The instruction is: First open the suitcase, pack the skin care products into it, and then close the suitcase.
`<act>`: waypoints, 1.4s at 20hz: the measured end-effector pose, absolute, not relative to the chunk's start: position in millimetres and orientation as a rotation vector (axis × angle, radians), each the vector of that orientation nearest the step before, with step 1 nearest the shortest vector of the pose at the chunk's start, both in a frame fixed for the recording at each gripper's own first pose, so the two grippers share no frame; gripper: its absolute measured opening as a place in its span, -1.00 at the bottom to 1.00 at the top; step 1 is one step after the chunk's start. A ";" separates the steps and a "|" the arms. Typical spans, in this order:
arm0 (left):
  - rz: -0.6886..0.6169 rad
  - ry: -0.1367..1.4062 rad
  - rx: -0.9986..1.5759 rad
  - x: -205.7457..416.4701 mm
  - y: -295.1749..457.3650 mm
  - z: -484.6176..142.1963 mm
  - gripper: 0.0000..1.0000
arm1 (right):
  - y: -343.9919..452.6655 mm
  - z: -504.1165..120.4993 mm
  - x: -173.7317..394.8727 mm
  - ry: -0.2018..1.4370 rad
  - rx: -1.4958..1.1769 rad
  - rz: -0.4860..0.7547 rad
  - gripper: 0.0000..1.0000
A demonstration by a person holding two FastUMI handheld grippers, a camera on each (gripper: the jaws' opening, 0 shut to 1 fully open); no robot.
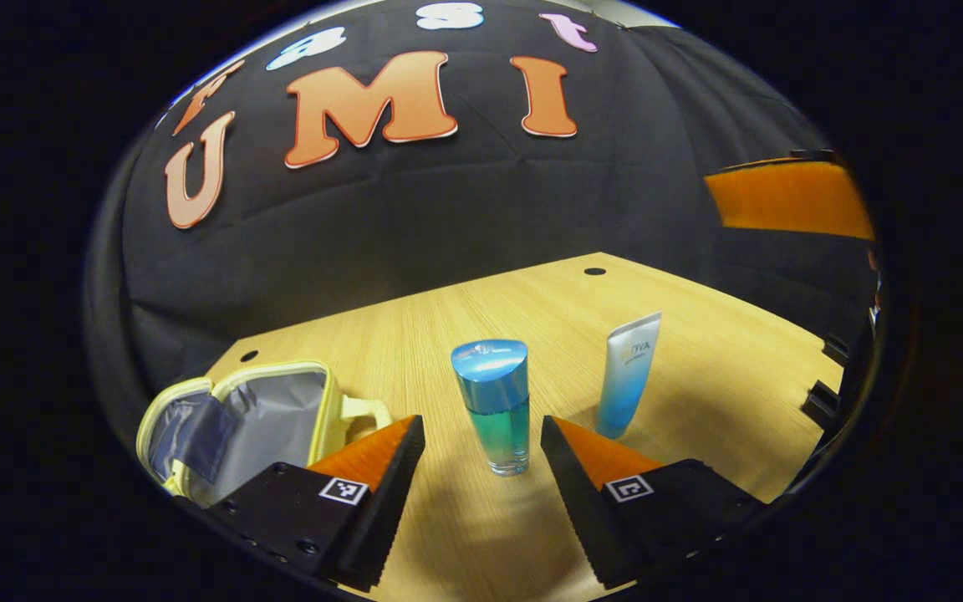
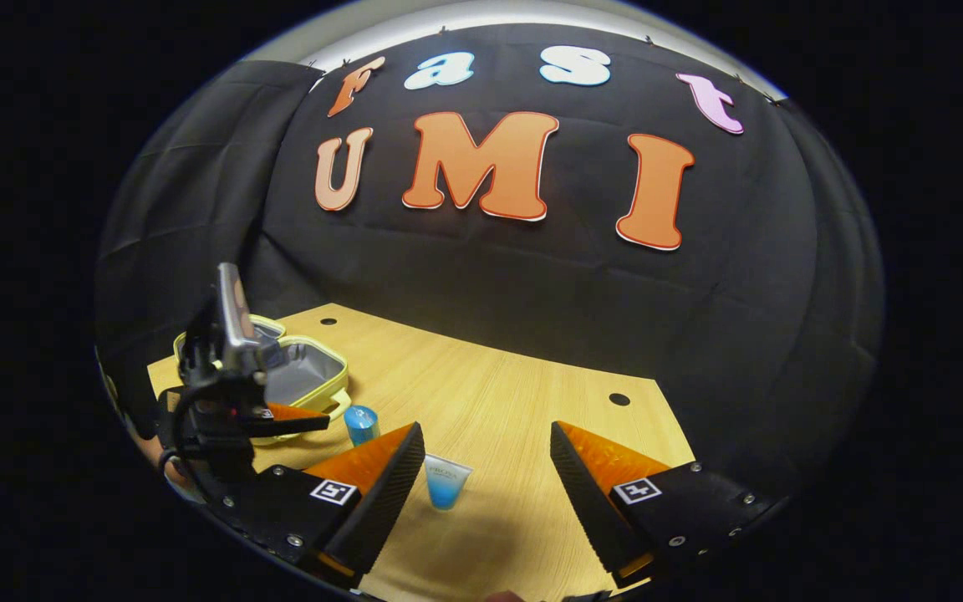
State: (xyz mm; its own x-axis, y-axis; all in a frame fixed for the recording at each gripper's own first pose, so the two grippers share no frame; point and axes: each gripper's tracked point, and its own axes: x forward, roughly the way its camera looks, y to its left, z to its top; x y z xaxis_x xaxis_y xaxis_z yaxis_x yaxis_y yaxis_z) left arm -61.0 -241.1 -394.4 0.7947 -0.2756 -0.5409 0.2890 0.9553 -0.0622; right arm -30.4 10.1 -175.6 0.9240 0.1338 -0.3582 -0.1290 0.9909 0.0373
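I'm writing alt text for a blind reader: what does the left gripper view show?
The open left gripper points at a blue-capped bottle standing upright on a wooden table, framed between its two fingers. A pale blue tube stands on its cap to the right, and an open yellow-trimmed case with grey lining sits to the left.

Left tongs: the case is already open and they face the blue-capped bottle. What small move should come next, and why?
Probably ease the left tongs forward until the bottle sits between the fingers, then shut. The case lies open and looks empty, both products still stand on the table, and the open jaws already frame the bottle, closer than the tube.
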 end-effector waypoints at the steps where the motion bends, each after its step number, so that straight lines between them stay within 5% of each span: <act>1: -0.302 0.593 0.006 -55.9 -244.3 -402.2 0.75 | 11.2 -181.3 -29.0 0.376 0.020 0.139 0.92; 7: -0.332 0.623 -0.029 -39.7 -259.8 -424.3 0.02 | 26.9 -227.8 -35.7 0.479 0.067 0.224 0.92; 22: -0.233 0.562 -0.096 -32.9 -204.9 -324.9 -0.10 | 71.3 -320.8 -8.8 0.656 0.124 0.326 0.87; 24: -0.202 0.544 -0.084 -32.8 -189.1 -309.4 -0.10 | 78.8 -327.5 -3.2 0.664 0.134 0.330 0.76; 28: -0.152 0.527 -0.042 -39.5 -154.8 -292.0 -0.10 | 83.1 -343.0 -2.3 0.697 0.154 0.310 0.22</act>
State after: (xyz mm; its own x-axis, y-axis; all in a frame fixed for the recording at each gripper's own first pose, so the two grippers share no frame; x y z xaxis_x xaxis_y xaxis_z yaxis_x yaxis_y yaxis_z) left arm -39.5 -154.8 -292.0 0.8531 -0.1555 -0.4980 0.1339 0.9878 -0.0791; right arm -2.3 83.1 -343.0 0.7234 0.3307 -0.6061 -0.2289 0.9431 0.2413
